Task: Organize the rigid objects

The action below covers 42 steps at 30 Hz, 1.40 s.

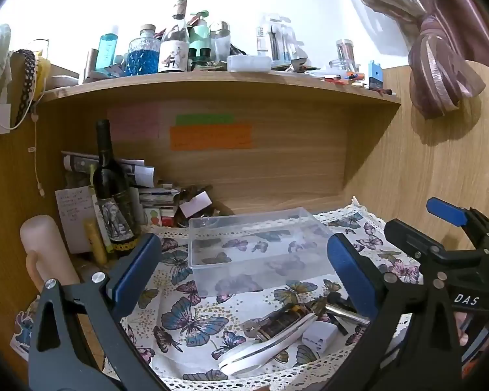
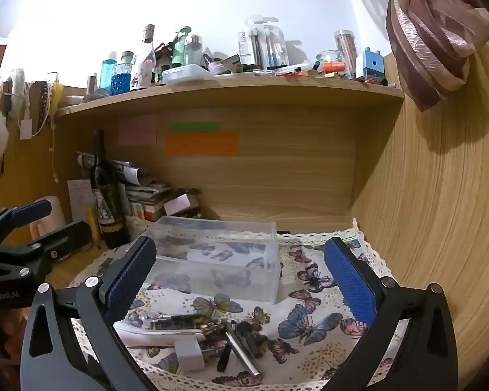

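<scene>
Left wrist view: the left gripper (image 1: pixel 244 270) hangs with its jaws wide and nothing between them, above the butterfly-printed, lace-edged cloth (image 1: pixel 185 322) that covers the desk. The clear, empty rectangular plastic box (image 1: pixel 260 251) sits toward the desk's back edge, under the wooden shelf (image 1: pixel 212 84). The rigid objects lie heaped at the front edge: a white curved plastic handle (image 1: pixel 264 352), a small white cube-shaped adapter (image 1: pixel 319 337), a silver key (image 1: pixel 252 327) and a silver metal rod (image 1: pixel 345 314).

Right wrist view: the right gripper (image 2: pixel 241 277) also stands wide and unloaded; the heap, including the white adapter (image 2: pixel 188 355) and metal rod (image 2: pixel 243 353), lies low between its jaws, nearer the camera than the fingertips.

Risks, as judged: the pieces touch and overlap, so closing on one could drag or scatter its neighbours; the smooth rod may slip from the pads; the loose cloth may bunch (its lace edge especially). The light box could slide if nudged, and the dark glass wine bottle (image 1: pixel 112 192) at the desk's back-left corner stands near the left gripper's path.
</scene>
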{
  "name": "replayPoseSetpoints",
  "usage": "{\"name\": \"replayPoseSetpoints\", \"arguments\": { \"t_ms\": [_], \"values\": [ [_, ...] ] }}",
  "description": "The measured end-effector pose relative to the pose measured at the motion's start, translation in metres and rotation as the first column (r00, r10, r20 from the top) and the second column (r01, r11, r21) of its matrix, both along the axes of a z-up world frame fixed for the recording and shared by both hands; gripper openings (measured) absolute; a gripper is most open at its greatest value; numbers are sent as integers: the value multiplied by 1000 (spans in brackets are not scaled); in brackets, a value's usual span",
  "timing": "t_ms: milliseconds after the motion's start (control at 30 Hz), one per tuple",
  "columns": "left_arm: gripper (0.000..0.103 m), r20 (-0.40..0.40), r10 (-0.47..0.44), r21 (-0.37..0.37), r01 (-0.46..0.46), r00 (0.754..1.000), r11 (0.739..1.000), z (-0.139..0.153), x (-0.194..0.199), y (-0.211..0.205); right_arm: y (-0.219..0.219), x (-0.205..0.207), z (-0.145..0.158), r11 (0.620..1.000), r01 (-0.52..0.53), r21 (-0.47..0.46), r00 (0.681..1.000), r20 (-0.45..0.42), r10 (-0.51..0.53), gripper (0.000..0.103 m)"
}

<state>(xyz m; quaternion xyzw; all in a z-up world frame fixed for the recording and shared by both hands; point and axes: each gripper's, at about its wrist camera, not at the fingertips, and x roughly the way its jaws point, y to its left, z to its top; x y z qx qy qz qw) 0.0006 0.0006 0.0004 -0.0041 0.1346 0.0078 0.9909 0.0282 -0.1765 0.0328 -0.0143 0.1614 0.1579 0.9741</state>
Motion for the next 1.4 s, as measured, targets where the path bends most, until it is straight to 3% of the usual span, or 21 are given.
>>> {"name": "replayPoseSetpoints", "arguments": {
  "t_ms": [1400],
  "values": [
    [103, 7, -29, -20, 29, 1000, 999, -6, 2, -7, -1, -5, 6, 1000, -15, 19, 1000, 13, 15, 103]
  ]
}}
